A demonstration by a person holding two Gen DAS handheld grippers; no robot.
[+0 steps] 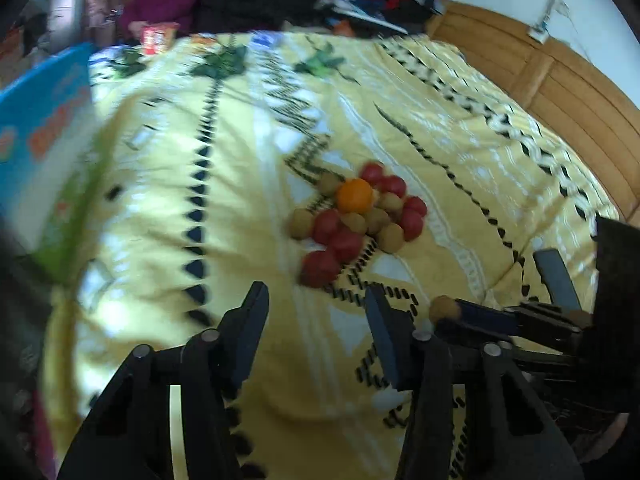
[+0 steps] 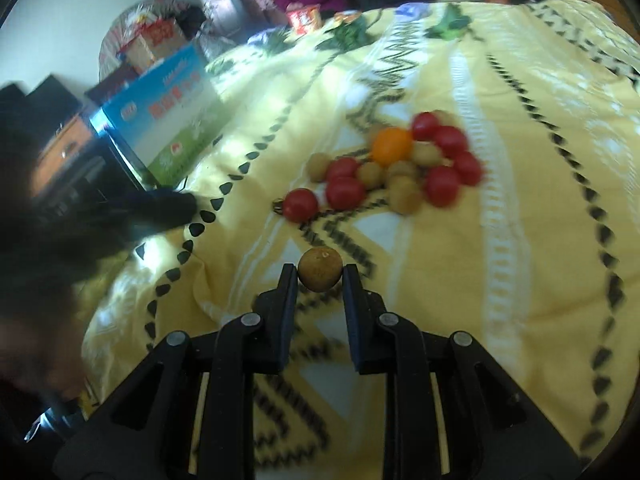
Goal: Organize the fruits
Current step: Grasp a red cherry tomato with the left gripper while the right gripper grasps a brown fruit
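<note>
A heap of fruit lies on the yellow patterned bedspread (image 1: pixel 240 200): one orange (image 1: pixel 354 196) (image 2: pixel 392 145) on top, several red tomatoes (image 1: pixel 320 266) (image 2: pixel 301 204) and several brown longans (image 1: pixel 390 237) (image 2: pixel 405 196) around it. My right gripper (image 2: pixel 320 276) is shut on a single brown longan (image 2: pixel 320 274), short of the heap; in the left wrist view that longan (image 1: pixel 444 308) shows at the tip of the right fingers (image 1: pixel 484 316). My left gripper (image 1: pixel 316 304) is open and holds nothing, just in front of the nearest tomato.
A blue and green carton (image 1: pixel 40 128) (image 2: pixel 168 120) stands at the bed's left side. A wooden headboard (image 1: pixel 560 92) runs along the right. At the far edge a person in a purple top (image 1: pixel 164 0) sits by a red packet (image 1: pixel 158 38) and piled clothes.
</note>
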